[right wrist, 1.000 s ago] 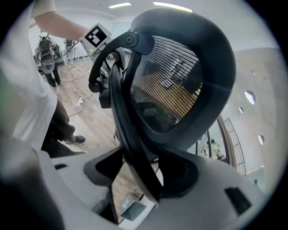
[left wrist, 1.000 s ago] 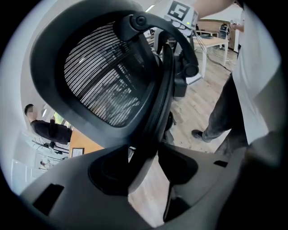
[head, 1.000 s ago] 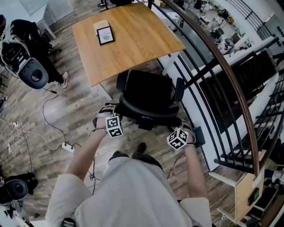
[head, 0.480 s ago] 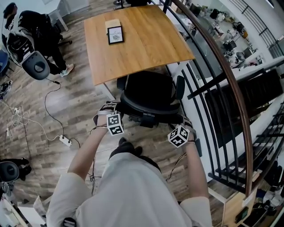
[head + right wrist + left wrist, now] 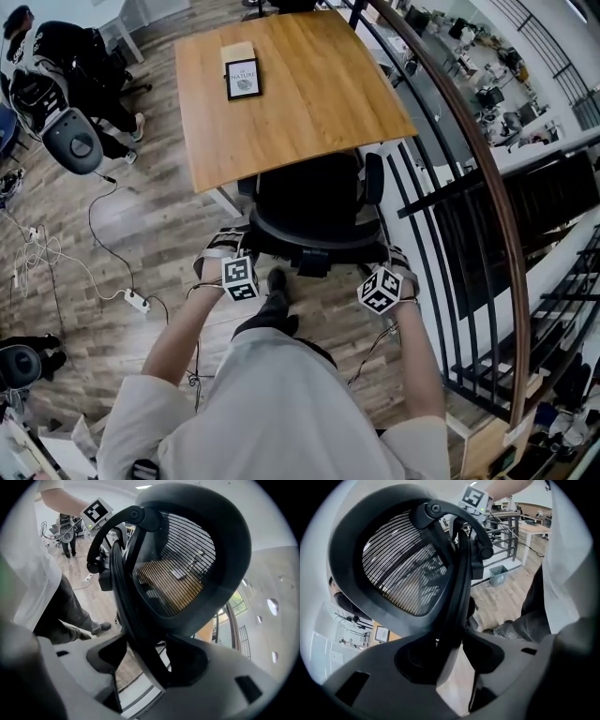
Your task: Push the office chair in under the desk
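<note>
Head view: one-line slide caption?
Left gripper and right gripper clamp the office chair backrest; seat partly under the desk.

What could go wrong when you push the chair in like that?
The armrest sits right by the desk edge and might bump it. The chair is also close to the railing and could scrape. The left gripper and right gripper pinch only the thin backrest rim, so they might slip.
</note>
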